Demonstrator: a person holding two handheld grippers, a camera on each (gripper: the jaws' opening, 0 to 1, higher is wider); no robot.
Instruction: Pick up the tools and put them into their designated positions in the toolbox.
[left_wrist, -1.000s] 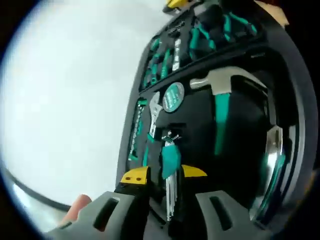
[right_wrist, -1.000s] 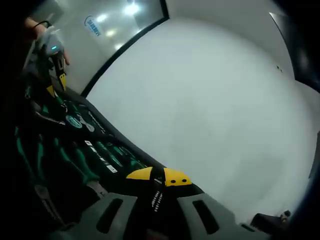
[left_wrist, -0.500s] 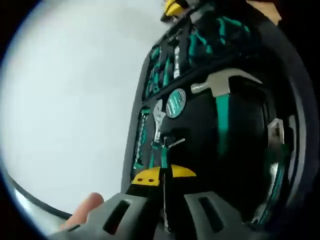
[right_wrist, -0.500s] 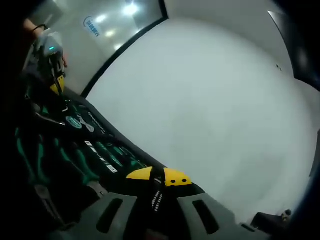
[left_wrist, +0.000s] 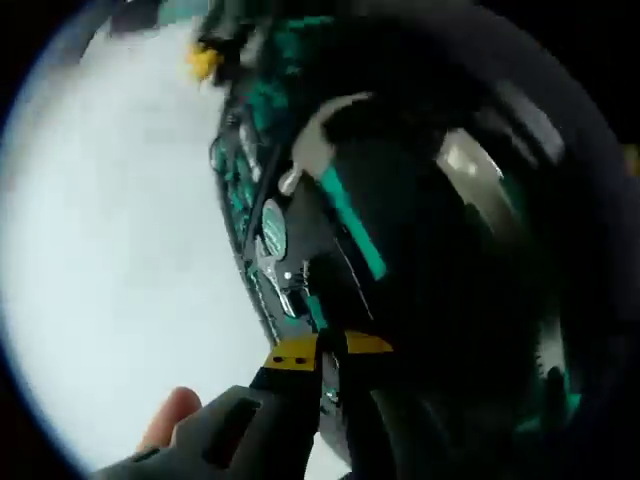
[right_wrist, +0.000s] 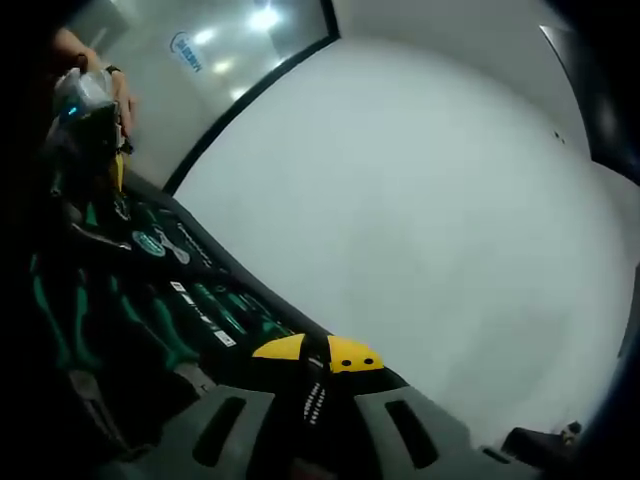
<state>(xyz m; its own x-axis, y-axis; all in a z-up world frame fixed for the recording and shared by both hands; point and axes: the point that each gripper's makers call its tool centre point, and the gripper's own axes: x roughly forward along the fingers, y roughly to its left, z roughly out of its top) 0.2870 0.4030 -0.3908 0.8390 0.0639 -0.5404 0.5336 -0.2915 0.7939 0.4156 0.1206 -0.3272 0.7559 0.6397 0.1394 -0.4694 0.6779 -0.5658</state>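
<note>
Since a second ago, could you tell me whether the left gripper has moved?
Yes. In the right gripper view, the left gripper has shifted slightly left along the toolbox far end.

One toolbox (left_wrist: 450, 300) lies open on one white table (right_wrist: 420, 190), holding one hammer (left_wrist: 325, 170), one wrench (right_wrist: 182, 245), one round green tape measure (left_wrist: 272, 230) and several green-handled tools (right_wrist: 150, 325), too blurred to count.
</note>
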